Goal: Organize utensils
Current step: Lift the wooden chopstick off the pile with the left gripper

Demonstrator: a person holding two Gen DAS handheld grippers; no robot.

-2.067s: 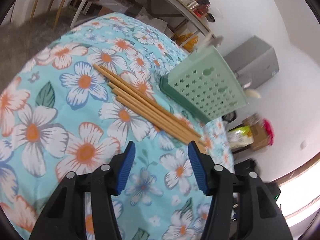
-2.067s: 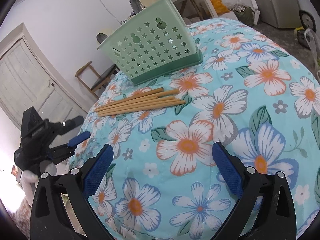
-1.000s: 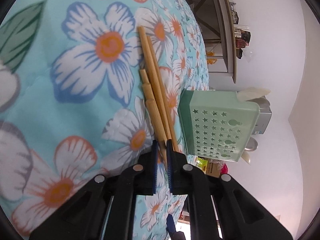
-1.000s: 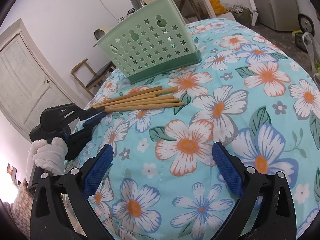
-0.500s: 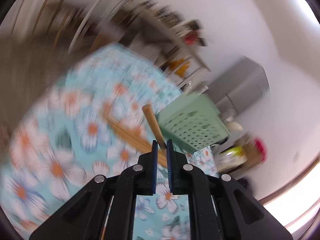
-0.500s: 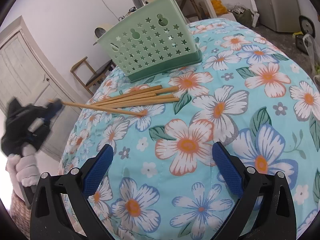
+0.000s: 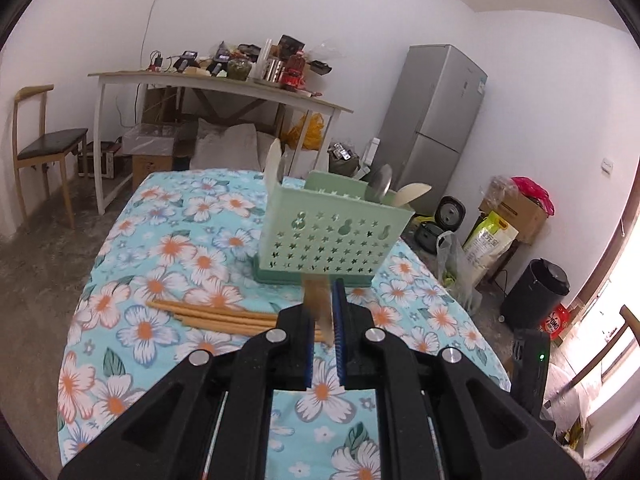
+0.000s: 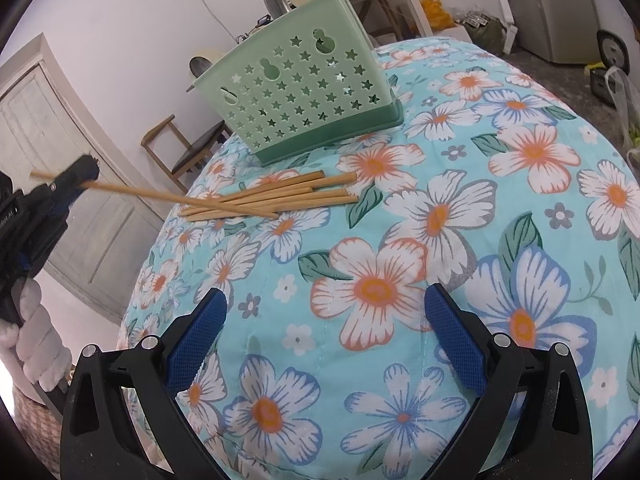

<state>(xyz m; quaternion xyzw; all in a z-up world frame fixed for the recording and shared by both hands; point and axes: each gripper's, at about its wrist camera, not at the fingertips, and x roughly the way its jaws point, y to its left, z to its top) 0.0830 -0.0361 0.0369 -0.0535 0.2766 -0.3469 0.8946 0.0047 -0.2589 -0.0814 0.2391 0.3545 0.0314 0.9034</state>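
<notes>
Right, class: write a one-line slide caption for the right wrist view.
Left gripper lifts one chopstick from the bundle beside the green utensil basket.

Both wrist views face green basket (image 7: 334, 236) (image 8: 304, 92); opposite sides.

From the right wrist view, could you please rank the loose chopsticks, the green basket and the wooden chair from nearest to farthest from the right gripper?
1. Loose chopsticks, on the cloth, ahead.
2. Green basket, just behind them.
3. Wooden chair, off the table, back left.
</notes>
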